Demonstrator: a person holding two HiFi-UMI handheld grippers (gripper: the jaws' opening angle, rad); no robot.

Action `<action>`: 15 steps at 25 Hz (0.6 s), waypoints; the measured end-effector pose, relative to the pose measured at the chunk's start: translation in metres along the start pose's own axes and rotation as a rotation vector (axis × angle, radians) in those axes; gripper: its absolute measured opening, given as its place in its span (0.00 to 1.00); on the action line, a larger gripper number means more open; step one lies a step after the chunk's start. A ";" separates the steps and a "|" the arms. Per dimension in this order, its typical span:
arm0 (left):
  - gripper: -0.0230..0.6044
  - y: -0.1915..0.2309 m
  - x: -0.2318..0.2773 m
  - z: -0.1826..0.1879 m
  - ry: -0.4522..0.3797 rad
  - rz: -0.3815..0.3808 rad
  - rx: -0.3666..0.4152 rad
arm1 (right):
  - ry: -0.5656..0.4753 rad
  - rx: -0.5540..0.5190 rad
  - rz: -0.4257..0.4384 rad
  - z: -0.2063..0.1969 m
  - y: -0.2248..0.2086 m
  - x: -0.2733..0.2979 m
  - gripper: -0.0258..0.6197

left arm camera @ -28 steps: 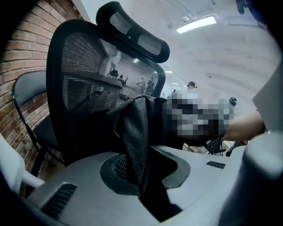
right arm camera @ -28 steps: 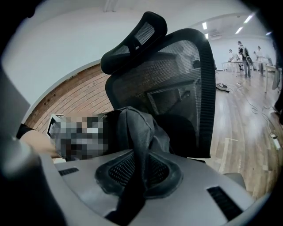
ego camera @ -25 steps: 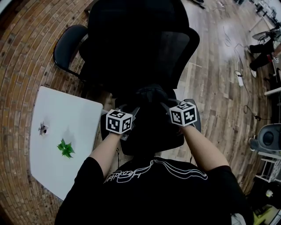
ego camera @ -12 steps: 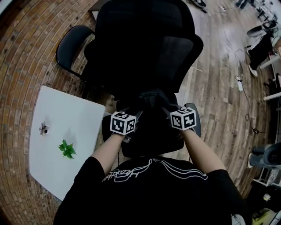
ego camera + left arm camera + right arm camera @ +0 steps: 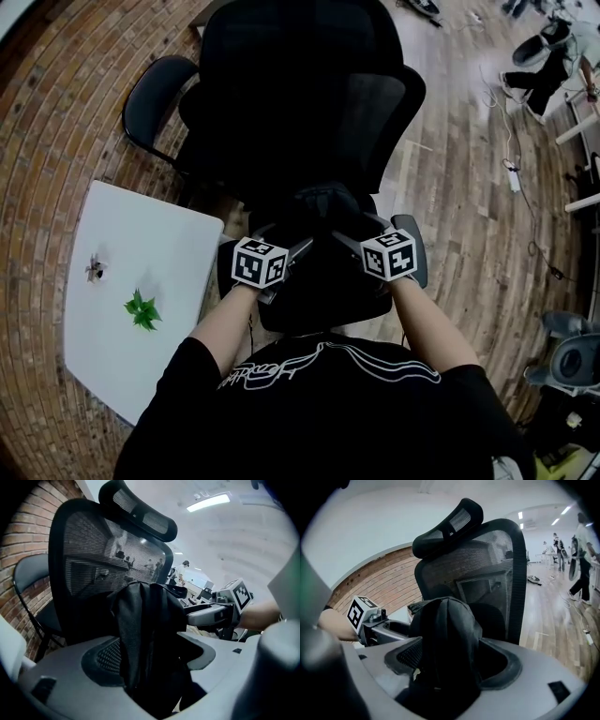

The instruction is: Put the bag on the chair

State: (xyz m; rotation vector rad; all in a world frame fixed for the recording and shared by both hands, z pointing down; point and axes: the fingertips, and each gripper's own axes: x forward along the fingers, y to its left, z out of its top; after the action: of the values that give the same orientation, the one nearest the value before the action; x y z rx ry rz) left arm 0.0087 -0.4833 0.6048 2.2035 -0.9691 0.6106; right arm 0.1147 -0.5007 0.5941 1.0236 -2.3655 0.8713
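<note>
A black bag (image 5: 323, 208) stands upright on the seat of a black mesh office chair (image 5: 300, 94), against the backrest. My left gripper (image 5: 292, 246) is at the bag's left side and my right gripper (image 5: 352, 232) at its right. Both pairs of jaws are opening. In the left gripper view the bag (image 5: 145, 620) hangs between wide-spread jaws, with a gap on the right side. In the right gripper view the bag (image 5: 447, 634) also stands between spread jaws, and the pads do not press on it. Each gripper view shows the other gripper beside the bag.
A white table (image 5: 178, 244) stands left of the chair, with a green leafy item (image 5: 142, 311) and a small dark item (image 5: 94, 270) on it. A second black chair (image 5: 155, 98) stands at the back left. Cables (image 5: 511, 173) lie on the wooden floor at the right. People (image 5: 581, 559) stand far off.
Both grippers' fingers have spread apart from the bag's top. The bag stays on the chair seat. The hands have barely shifted.
</note>
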 end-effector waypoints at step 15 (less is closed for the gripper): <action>0.50 -0.064 -0.068 0.004 -0.126 0.043 0.012 | -0.186 -0.025 0.190 0.009 0.064 -0.102 0.26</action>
State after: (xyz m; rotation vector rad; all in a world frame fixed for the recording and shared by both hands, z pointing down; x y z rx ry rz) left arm 0.0161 -0.4206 0.5356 2.2587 -1.0817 0.5031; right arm 0.1304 -0.4225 0.5037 0.9164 -2.6586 0.8420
